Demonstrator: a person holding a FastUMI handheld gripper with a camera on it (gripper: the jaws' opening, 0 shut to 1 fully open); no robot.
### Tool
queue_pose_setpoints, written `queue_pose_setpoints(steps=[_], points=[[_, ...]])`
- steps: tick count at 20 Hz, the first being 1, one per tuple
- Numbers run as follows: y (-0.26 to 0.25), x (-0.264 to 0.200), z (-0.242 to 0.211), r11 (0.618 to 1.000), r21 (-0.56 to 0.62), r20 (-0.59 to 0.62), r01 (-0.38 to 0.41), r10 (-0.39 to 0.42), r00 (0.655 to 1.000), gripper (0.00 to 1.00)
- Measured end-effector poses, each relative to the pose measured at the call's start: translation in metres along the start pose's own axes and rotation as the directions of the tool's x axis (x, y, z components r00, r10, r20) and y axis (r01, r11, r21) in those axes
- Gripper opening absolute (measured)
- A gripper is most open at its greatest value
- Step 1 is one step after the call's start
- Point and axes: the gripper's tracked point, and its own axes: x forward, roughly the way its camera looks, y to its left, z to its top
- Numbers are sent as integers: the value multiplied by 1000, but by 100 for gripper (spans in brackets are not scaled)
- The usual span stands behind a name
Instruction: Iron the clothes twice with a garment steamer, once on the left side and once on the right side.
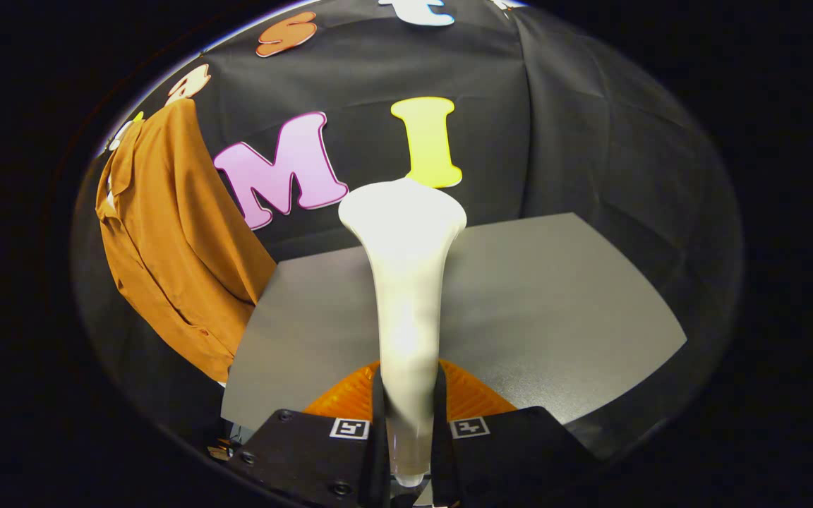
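Gripper: the gripper (406, 423) is seen clamped on the handle of the garment steamer (404, 282), both fingers pressed against the handle's sides, one on each.

Steamer: the white garment steamer is held upright between the fingers, its flared head (402, 212) raised ahead of them and above the grey table (562, 303).

Clothes: an orange-brown shirt (173, 240) is shown hanging against the black cloth wall (590, 141), off to the left of the steamer and beside the table's left edge; its collar is at the top and its hem falls below table level.

Separation: the steamer head is judged to be well apart from the shirt; no contact with the cloth is shown.

Step in hand: the steamer is judged to be in carriage toward the shirt, with neither pass yet made.

How it is best done: the head should be swung left and its flat face turned square to the fabric, then drawn down one side of the shirt in a single steady stroke from near the collar to the hem, and the same repeated on the other side. The grip should be kept firm so the handle is not twisted between the fingers.

Risk: the loosely hung shirt is likely to be pushed away if pressed hard.

Containers: none are seen on the table.
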Motion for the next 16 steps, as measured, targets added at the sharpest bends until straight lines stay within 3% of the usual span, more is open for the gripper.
queue_pose_setpoints(steps=[4,8,12,16], points=[[4,-50,21,998,-12,153,67,-65,986,26],[39,-101,22,997,-27,236,73,-64,970,26],[105,-130,10,996,-75,278,45,-23,960,26],[177,-130,-3,994,-106,309,20,14,951,26]])
